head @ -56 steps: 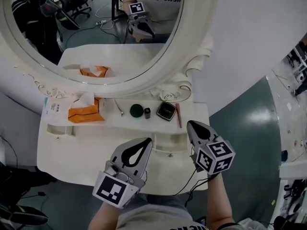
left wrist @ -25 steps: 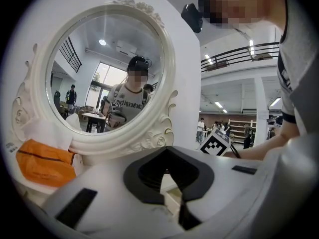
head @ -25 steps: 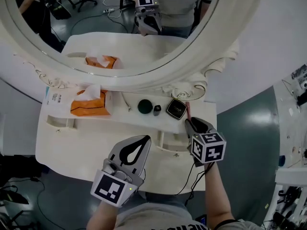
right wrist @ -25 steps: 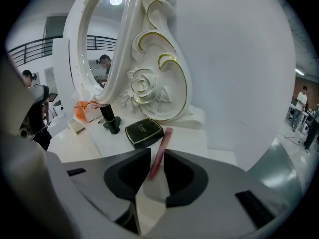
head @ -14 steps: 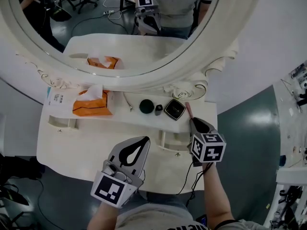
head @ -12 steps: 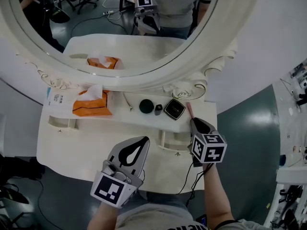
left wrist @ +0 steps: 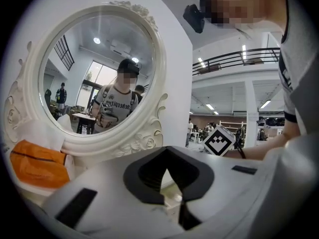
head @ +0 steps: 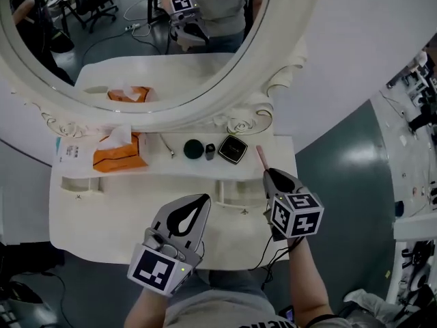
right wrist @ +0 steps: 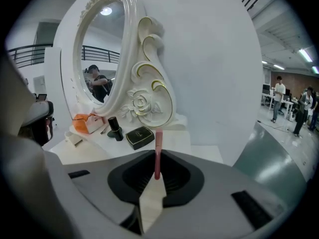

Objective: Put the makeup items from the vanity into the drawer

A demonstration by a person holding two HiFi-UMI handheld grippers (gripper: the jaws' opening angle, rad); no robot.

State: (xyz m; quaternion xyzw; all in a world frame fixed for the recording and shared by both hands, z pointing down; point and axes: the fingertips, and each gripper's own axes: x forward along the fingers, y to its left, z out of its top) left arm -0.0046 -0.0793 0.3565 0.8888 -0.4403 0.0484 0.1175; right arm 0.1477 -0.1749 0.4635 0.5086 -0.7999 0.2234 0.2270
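A thin pink makeup stick (head: 260,156) pokes out over the right end of the vanity shelf (head: 177,168), and my right gripper (head: 272,177) is shut on its near end. In the right gripper view the pink stick (right wrist: 158,152) stands up from between the jaws of my right gripper (right wrist: 151,195). Left of it on the shelf lie a black square compact (head: 232,149), a small black bottle (head: 209,151) and a dark round item (head: 193,148). My left gripper (head: 203,201) hangs shut and empty over the vanity top, and its jaw tips (left wrist: 172,203) meet.
An orange tissue pack (head: 117,157), a white card (head: 70,151) and a thin metal tool (head: 167,146) lie on the shelf's left half. The oval mirror (head: 136,39) rises right behind. A small drawer front with a knob (head: 244,211) sits below the shelf.
The right jaws have closed on the pink stick's near end since a second ago. The head view has shifted a little. The left gripper holds its place.
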